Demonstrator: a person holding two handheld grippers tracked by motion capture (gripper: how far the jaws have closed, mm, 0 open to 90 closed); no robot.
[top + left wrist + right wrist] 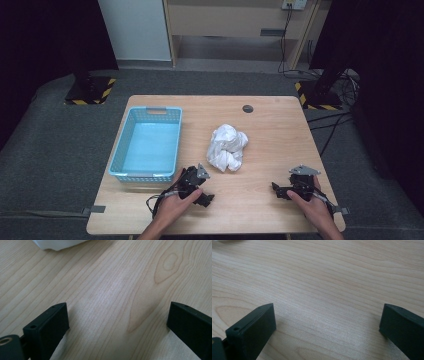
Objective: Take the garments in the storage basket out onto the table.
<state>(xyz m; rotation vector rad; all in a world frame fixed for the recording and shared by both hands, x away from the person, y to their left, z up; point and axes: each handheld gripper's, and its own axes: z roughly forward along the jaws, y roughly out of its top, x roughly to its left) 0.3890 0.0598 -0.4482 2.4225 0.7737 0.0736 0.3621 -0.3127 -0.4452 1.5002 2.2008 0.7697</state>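
Both hand-held grippers, left (204,198) and right (276,190), rest spread apart near the worktop's (280,135) front edge. Crumpled white cloth (227,147) lies mid-worktop; a blue basket (147,144) sits along the left edge.

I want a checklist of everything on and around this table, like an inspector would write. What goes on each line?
Surface: light wooden table, with a small dark round spot near its far edge.
Job's things: crumpled white cloth near the middle; blue basket to its left, apart from the cloth, nothing seen inside.
Clutter: nothing seen.
Grippers: left claw and right claw rest at the near edge, each in a hand, jaws wide apart over bare wood, holding nothing.
Cables: a cable trails from the left claw; more cables lie on the floor at the right.
Surroundings: grey floor, two black stands with yellow-striped bases, wooden furniture behind.
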